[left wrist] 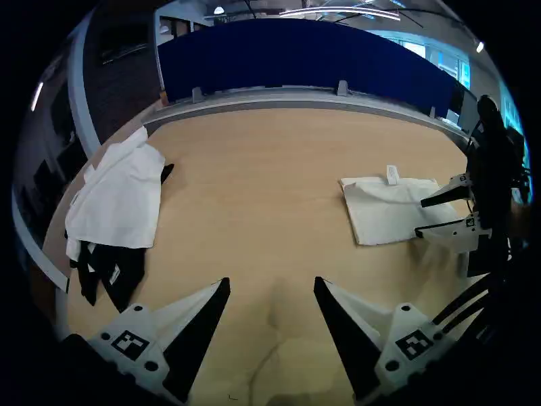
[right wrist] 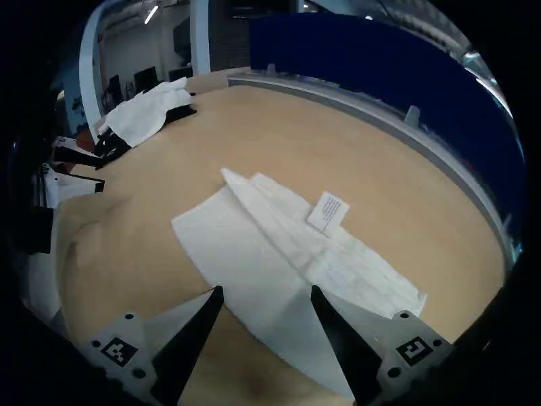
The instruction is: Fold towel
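Note:
A white towel (right wrist: 270, 250) lies folded flat on the wooden table (right wrist: 379, 176), with a white label (right wrist: 328, 211) sticking out of its far side. My right gripper (right wrist: 265, 294) is open and hovers over the towel's near edge, with cloth showing in the gap between its fingers. In the left gripper view the same towel (left wrist: 389, 210) lies at the right, and the right gripper (left wrist: 439, 215) stands open at its right edge. My left gripper (left wrist: 270, 284) is open over bare table, well to the left of the towel, holding nothing.
A pile of white cloth (left wrist: 118, 193) over black cloth (left wrist: 108, 271) lies at the table's left end. A blue partition (left wrist: 304, 57) runs along the table's far edge. The left gripper (right wrist: 74, 169) appears at the left side of the right gripper view.

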A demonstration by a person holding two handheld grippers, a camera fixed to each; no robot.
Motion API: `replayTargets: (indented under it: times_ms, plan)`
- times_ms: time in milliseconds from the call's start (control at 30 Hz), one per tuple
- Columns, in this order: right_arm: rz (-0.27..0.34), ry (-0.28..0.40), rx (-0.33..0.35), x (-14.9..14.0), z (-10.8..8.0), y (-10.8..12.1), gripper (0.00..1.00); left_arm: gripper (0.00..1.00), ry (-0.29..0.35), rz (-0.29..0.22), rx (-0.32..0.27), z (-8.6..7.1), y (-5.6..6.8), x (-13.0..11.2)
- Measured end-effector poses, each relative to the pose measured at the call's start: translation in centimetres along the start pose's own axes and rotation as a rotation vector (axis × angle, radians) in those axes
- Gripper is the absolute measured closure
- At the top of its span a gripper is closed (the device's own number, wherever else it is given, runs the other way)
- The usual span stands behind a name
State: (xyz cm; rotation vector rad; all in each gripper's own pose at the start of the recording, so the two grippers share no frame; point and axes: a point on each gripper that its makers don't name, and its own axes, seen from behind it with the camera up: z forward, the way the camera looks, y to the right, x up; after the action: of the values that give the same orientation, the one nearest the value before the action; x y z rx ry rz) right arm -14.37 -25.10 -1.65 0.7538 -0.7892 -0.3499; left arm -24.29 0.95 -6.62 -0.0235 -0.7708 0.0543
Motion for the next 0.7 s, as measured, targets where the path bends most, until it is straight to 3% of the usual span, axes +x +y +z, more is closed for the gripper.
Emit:
replayTargets:
  times_ms: [700]
  plan:
    - [0.002,0.014,-0.021,1.6,0.7,1.8,0.00,0.08,-0.001,0.005,-0.001,0.4,-0.1,0.1]
